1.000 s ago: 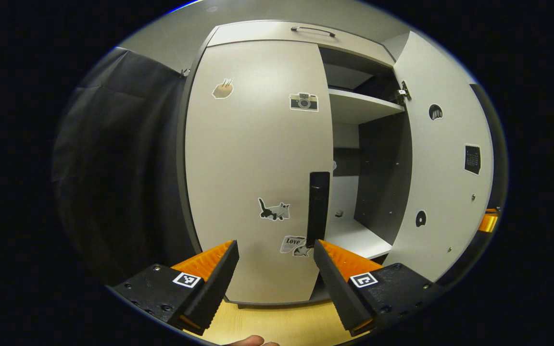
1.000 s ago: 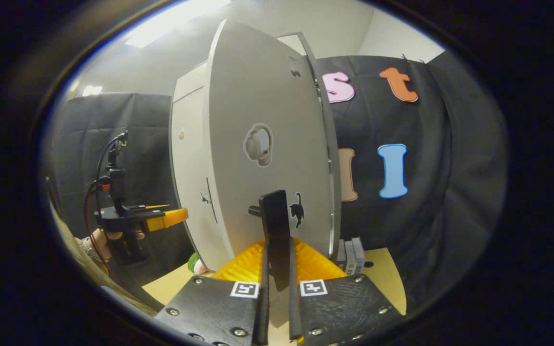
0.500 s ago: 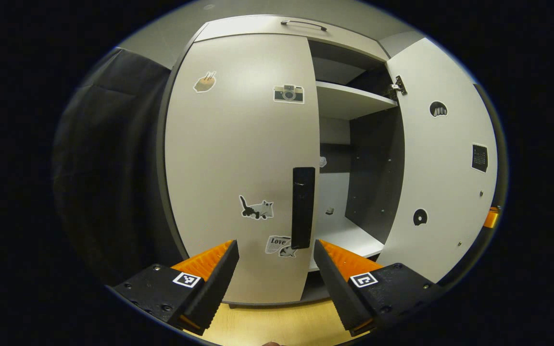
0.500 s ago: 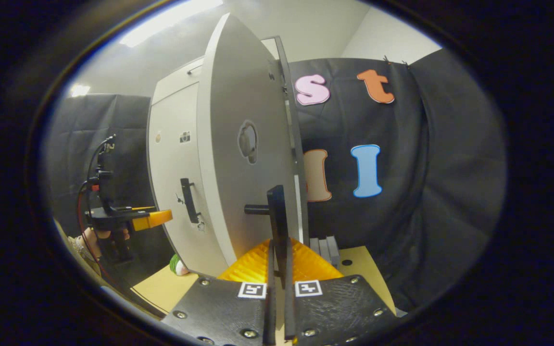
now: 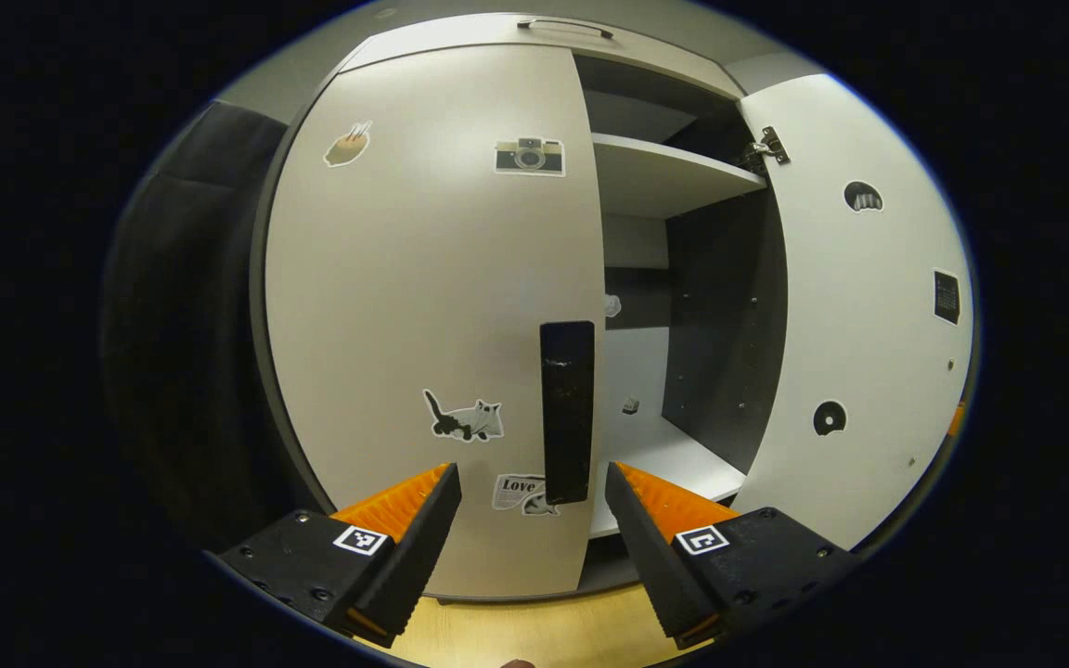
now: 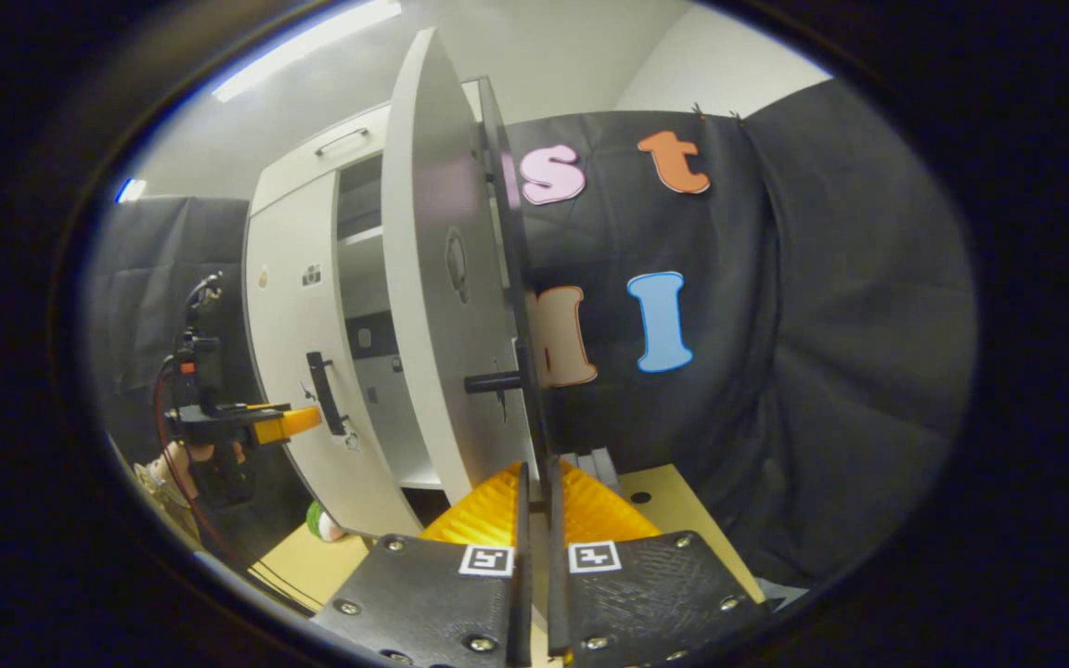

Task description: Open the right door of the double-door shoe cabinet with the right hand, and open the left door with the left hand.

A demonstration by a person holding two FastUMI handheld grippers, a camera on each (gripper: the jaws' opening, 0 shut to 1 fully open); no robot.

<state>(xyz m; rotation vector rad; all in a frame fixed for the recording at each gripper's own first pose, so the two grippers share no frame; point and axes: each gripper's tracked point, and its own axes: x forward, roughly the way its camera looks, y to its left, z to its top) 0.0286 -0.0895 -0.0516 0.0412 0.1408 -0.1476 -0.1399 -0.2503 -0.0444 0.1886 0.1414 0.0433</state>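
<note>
The left door of the pale shoe cabinet stands shut, with several stickers on it. Its black vertical handle hangs just ahead of my left gripper, which is open; the handle's lower end sits between the fingertips, apart from both. The right door is swung wide open, showing the white shelves inside. In the right gripper view my right gripper is shut on the right door's handle, seen edge-on beside that door. Farther left, the left gripper points at the left door's handle.
A hand holds the left gripper, with cables trailing from it. A small green and white thing lies on the wooden surface by the cabinet's foot. Black cloth hangs close behind the open right door and left of the cabinet.
The right door has swung farther open with my right gripper on its handle. My left gripper has come closer to the left door's handle, which now looks larger.
</note>
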